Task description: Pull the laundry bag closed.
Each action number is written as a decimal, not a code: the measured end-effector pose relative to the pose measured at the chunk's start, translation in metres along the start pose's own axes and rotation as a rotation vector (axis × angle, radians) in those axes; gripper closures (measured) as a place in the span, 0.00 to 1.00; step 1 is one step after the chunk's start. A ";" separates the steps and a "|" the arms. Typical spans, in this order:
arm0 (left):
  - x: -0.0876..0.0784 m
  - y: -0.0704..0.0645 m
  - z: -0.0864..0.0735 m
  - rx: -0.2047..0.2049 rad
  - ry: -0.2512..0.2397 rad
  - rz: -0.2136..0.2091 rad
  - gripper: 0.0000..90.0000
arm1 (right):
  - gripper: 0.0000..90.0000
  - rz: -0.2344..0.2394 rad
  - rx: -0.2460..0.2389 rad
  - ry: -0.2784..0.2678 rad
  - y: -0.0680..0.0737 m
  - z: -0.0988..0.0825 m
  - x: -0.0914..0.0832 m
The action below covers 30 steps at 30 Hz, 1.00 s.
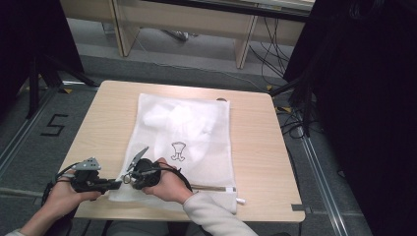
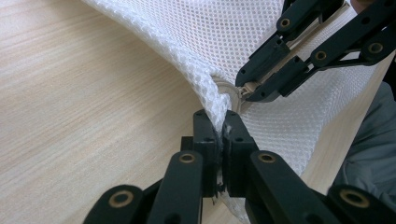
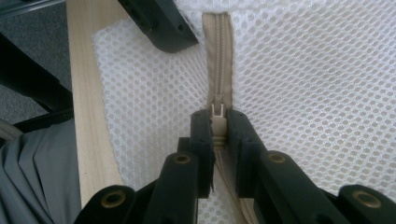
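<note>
High view: a white mesh laundry bag (image 1: 184,142) lies flat on a light wooden table (image 1: 255,142), filling the centre of the frame, with a small black emblem (image 1: 178,150) near its middle and white cloth (image 1: 179,120) inside its upper half. At lower left, both hand-held grippers meet at the bag's near left corner. The left gripper (image 1: 117,183) comes in from the left, the right gripper (image 1: 129,178) just beside it.

Left gripper view: the left gripper (image 2: 219,121) has its jaws pressed together on a raised fold of the mesh at frame centre; the right gripper (image 2: 243,91) sits at upper right, pinching a beige tab.

Right gripper view: the right gripper (image 3: 218,119) is clamped on the beige zipper pull (image 3: 217,111), at the lower end of the zipper (image 3: 218,51) that runs up to the top edge.
</note>
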<state>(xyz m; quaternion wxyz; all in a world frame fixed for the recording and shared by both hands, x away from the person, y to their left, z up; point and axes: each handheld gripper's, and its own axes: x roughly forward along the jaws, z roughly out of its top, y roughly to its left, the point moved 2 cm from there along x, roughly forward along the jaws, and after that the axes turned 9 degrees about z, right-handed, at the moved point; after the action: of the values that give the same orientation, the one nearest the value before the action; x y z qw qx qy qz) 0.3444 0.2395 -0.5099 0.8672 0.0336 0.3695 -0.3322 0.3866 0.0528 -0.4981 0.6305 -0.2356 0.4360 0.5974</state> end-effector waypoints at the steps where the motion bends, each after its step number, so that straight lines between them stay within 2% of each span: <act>1: 0.000 0.000 0.000 -0.001 -0.002 0.001 0.95 | 0.91 0.005 0.004 -0.005 0.000 0.000 0.000; 2: -0.001 0.000 0.000 -0.003 -0.004 0.001 0.95 | 0.91 0.000 -0.009 0.000 0.000 -0.001 0.000; 4: -0.002 0.001 0.000 0.001 0.011 -0.008 0.95 | 0.91 0.002 0.001 0.005 0.000 -0.002 -0.002; 5: -0.001 0.001 0.000 -0.003 -0.005 0.001 0.95 | 0.91 0.000 0.004 0.007 0.000 -0.002 -0.002; 7: -0.001 0.000 0.000 -0.003 -0.004 0.001 0.95 | 0.91 -0.001 0.008 0.009 0.000 -0.003 -0.001; 9: -0.002 0.001 0.000 0.001 0.009 -0.006 0.95 | 0.91 0.004 -0.004 0.006 -0.001 -0.003 -0.001; 14: -0.002 0.001 0.000 -0.007 0.003 -0.007 0.95 | 0.91 0.002 0.012 0.007 0.000 -0.005 -0.003; 17: -0.002 0.001 0.000 0.000 0.007 0.007 0.95 | 0.91 0.004 -0.006 0.021 -0.001 -0.007 -0.005; 18: -0.002 0.001 0.000 -0.002 0.004 -0.006 0.95 | 0.91 0.004 -0.006 0.019 -0.001 -0.007 -0.005; 25: -0.002 0.001 0.000 -0.005 0.006 -0.003 0.95 | 0.91 0.007 0.003 0.027 -0.001 -0.010 -0.007; 30: -0.002 0.001 0.000 -0.006 0.008 -0.004 0.95 | 0.91 -0.001 0.010 0.013 -0.001 -0.012 -0.010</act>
<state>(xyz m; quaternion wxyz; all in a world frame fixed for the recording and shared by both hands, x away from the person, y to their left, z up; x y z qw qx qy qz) 0.3441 0.2415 -0.5085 0.8651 0.0316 0.3739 -0.3328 0.3851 0.0368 -0.4959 0.6289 -0.2367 0.4430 0.5934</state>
